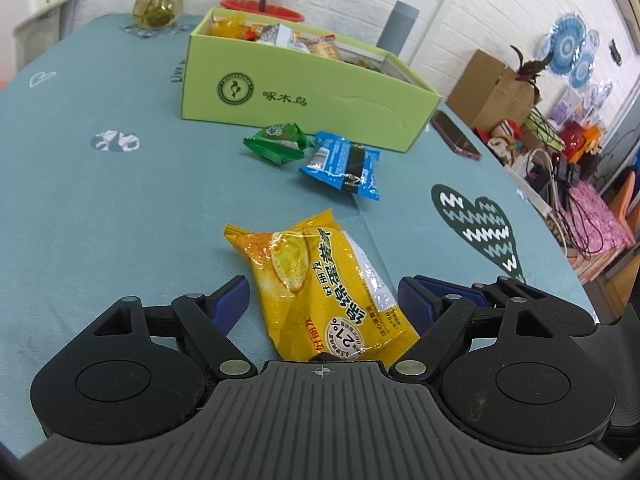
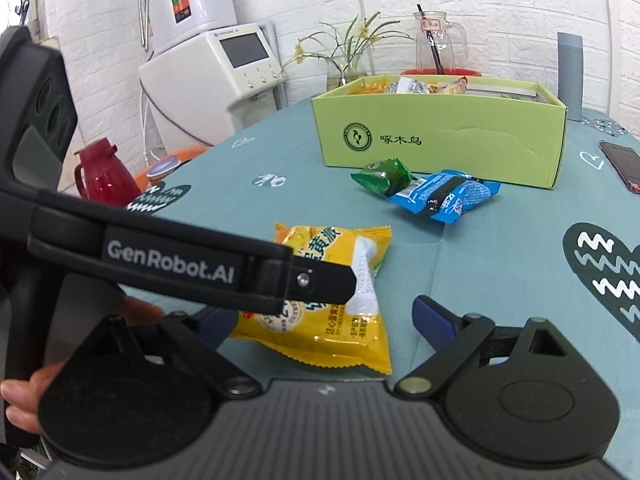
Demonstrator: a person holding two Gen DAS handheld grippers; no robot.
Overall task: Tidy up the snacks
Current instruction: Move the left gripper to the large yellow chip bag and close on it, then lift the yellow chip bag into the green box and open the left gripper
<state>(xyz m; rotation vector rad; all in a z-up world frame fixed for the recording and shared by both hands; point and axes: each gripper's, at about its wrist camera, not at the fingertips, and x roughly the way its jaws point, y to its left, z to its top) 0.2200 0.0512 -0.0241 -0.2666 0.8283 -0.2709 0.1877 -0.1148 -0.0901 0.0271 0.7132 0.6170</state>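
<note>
on the teal tablecloth, seen from the left wrist, a yellow snack pack lay flat between the spread fingers of the left gripper, its blue pads standing clear of the wrapper on both sides. further off, a green packet and a blue packet lay touching each other just in front of a light green box already holding several snacks. this view alone showed the cardboard boxes and cluttered cables beyond the table's right edge, plus a phone beside the box.

from the right wrist, the right gripper also had its fingers wide apart, gripping nothing, with the yellow snack pack on the cloth ahead. only here did the left gripper's black arm cross over the pack, a hand show at the lower left, and a red jug and white machine stand beyond the table.
</note>
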